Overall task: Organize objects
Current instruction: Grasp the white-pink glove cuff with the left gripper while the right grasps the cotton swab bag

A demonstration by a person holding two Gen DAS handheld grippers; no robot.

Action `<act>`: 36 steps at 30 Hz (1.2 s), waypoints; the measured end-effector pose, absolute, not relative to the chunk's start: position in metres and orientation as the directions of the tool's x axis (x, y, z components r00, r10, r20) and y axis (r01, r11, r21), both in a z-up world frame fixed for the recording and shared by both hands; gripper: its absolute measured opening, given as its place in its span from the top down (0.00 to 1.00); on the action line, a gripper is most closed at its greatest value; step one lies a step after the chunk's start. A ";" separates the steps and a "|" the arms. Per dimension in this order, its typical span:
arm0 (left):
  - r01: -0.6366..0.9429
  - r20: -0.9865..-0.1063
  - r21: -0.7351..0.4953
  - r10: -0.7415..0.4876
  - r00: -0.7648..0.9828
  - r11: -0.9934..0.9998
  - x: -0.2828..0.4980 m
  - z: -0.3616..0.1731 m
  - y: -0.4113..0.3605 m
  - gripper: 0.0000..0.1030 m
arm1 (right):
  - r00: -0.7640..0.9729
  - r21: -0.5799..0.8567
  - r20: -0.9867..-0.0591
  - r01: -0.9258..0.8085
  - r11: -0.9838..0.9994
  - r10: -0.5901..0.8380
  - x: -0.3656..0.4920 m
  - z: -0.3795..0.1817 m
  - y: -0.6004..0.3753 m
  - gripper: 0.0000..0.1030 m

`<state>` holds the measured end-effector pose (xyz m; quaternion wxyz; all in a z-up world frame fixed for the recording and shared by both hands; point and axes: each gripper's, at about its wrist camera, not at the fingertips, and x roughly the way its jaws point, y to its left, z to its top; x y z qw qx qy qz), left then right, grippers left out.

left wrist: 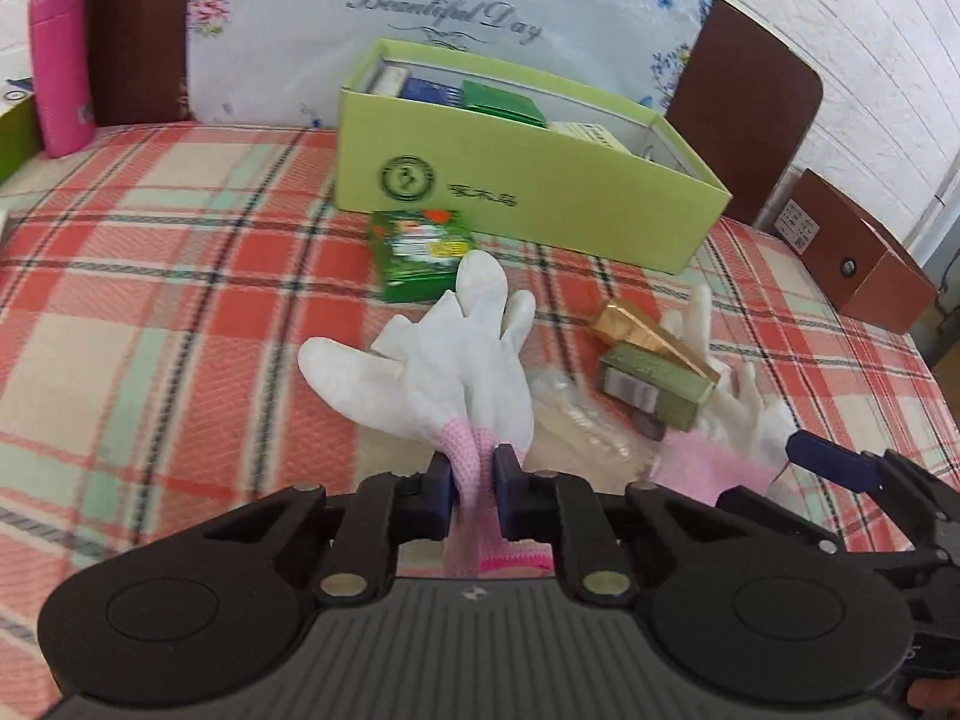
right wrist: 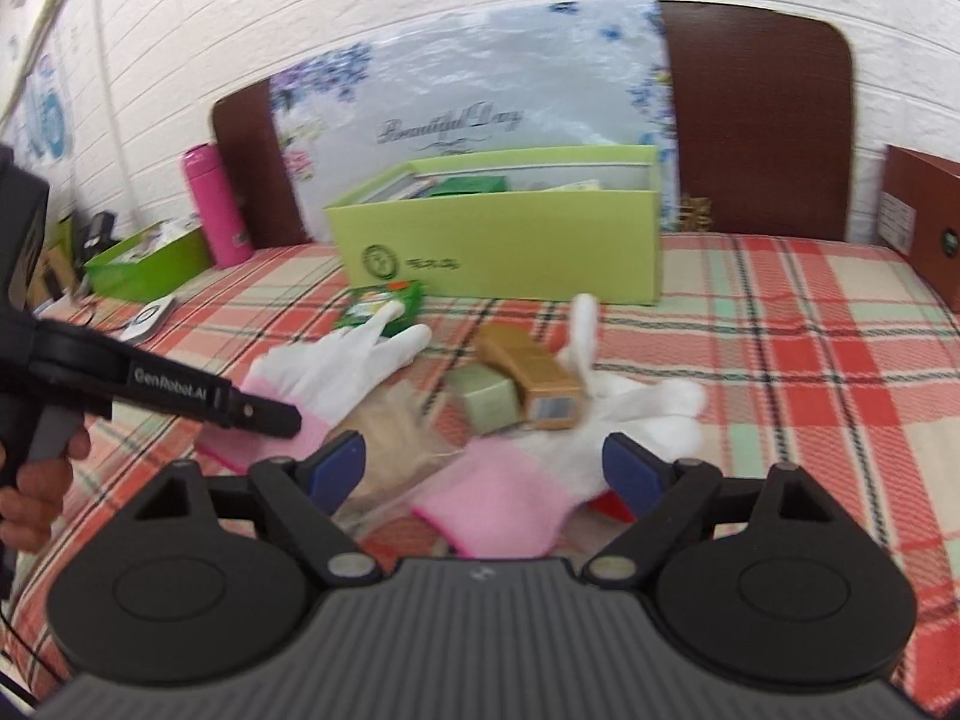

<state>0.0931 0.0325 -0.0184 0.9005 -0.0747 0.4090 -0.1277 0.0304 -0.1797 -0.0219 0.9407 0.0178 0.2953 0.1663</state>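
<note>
In the left wrist view the left tool (left wrist: 473,480) sits low in the centre of the frame, clenched on the pink cuff of a white glove (left wrist: 444,360) — the glove's fingers fan upward over the plaid bedspread (left wrist: 180,300). The right tool (right wrist: 483,468), lower centre of its own view, stands released, its blue pads spread on either side of a second white glove (right wrist: 576,432) whose pink cuff lies between them, not pressed by either pad. Resting on that second glove, mid-frame, are a gold box (right wrist: 534,372) and a pale green box (right wrist: 486,399), touching each other. Above them, a small green packet (left wrist: 420,252) lies just in front of the open lime-green box (left wrist: 516,192), which holds several small cartons. At upper left stands a pink bottle (left wrist: 60,60) — upright, beside the dark wooden headboard (left wrist: 132,30).
</note>
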 end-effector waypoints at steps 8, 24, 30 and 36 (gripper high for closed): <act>0.090 -0.755 -0.224 -0.231 0.614 0.970 0.082 -0.034 0.067 0.80 | 0.708 -0.029 -0.592 -0.497 0.868 0.385 0.061 -0.040 -0.123 0.17; 0.116 -0.745 -0.111 -0.160 0.648 0.987 0.102 -0.040 0.042 0.45 | 0.647 0.074 -0.654 -0.460 0.885 0.391 0.046 -0.055 -0.121 0.53; 0.156 -0.730 -0.027 -0.126 0.671 0.987 0.095 -0.046 0.033 0.49 | 0.657 0.057 -0.653 -0.453 0.890 0.376 0.044 -0.057 -0.119 0.54; 0.172 -0.737 -0.083 -0.177 0.652 0.982 0.095 -0.041 0.037 0.88 | 0.683 0.072 -0.636 -0.411 0.909 0.359 0.042 -0.057 -0.123 0.70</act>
